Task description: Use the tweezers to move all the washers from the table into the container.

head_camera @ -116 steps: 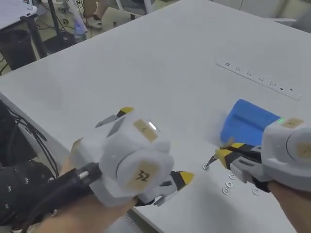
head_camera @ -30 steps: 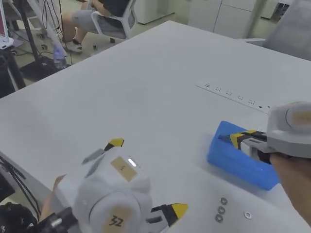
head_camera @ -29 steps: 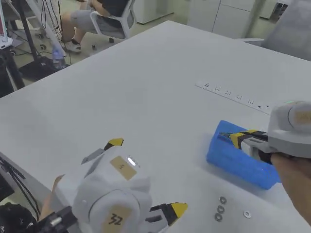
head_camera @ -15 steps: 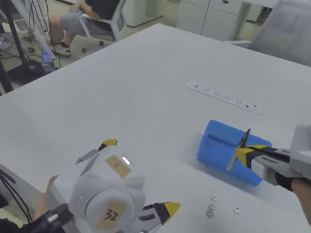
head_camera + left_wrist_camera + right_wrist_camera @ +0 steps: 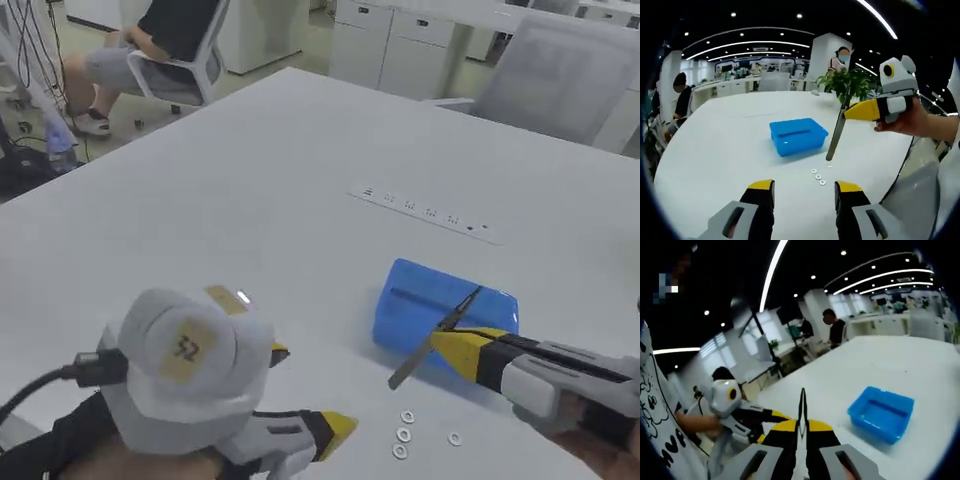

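Right gripper [image 5: 462,352]: yellow-tipped jaws pinched narrow on the tweezers [image 5: 432,340], a slim flat metal strip, dull grey, tapering to a thin end. It's gripped near mid-length and sits tilted. The thin end is over the container [image 5: 445,315] and the wider end hangs off the container's near side, toward the washers [image 5: 404,435]. I can't tell if that end touches the surface [image 5: 250,180].

The container is a blue plastic tray, rectangular with rounded corners, shallow walls and a smooth finish. The right gripper view looks into it [image 5: 881,412], and I can't tell what's inside.

The washers are small flat metal rings in a loose cluster on the surface just in front of the container, clear of its wall. One lies a little apart from the rest. The left gripper view has them [image 5: 817,176] between the container [image 5: 797,135] and that gripper's own jaws.

Left gripper [image 5: 804,187]: jaws spread wide, nothing between them, well in front of the container and past the washers.

The surface is matte white laminate. A white power strip [image 5: 425,210], long and thin, lies behind the container.
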The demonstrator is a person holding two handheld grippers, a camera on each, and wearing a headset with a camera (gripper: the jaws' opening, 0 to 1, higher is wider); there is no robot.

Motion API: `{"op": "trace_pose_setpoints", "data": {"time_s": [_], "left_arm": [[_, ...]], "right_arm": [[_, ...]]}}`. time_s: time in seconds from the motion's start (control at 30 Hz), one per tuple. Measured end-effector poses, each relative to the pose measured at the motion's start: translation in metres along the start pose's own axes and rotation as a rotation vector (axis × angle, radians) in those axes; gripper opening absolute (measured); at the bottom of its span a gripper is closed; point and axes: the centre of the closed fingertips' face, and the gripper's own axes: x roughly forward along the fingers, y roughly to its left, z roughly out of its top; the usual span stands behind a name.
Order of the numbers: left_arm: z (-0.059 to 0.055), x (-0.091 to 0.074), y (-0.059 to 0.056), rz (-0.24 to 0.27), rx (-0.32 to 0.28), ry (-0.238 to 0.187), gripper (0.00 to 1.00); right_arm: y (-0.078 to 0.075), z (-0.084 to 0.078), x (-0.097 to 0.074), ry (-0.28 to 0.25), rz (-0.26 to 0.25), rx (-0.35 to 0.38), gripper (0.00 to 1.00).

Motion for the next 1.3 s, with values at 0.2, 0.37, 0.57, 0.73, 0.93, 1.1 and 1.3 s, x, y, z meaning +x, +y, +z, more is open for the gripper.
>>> {"op": "trace_pose_setpoints", "data": {"time_s": [0.2, 0.37, 0.57, 0.73, 0.93, 1.1, 1.3], "left_arm": [[0.018, 0.007, -0.033, -0.295, -0.216, -0.100, 0.24], [0.016, 0.011, -0.048, -0.433, -0.278, -0.105, 0.20], [0.007, 0.005, -0.075, -0.632, -0.298, -0.022, 0.08], [0.006, 0.011, -0.079, -0.633, -0.268, -0.006, 0.01], [0.001, 0.014, -0.072, -0.523, -0.156, 0.037, 0.00], [0.002, 0.015, -0.061, -0.420, -0.066, 0.056, 0.00], [0.001, 0.018, -0.060, -0.347, 0.035, 0.074, 0.00]], "right_arm": [[0.006, -0.004, -0.006, -0.028, 0.052, 0.060, 0.01], [0.009, -0.015, -0.009, -0.010, 0.118, 0.125, 0.02], [0.015, -0.026, -0.015, 0.002, 0.229, 0.186, 0.02], [0.016, -0.030, -0.017, 0.008, 0.243, 0.196, 0.02], [-0.001, -0.044, -0.021, 0.067, 0.153, 0.172, 0.00], [-0.005, -0.051, -0.024, 0.105, 0.084, 0.109, 0.00], [-0.011, -0.066, -0.021, 0.199, 0.007, -0.011, 0.00]]}}
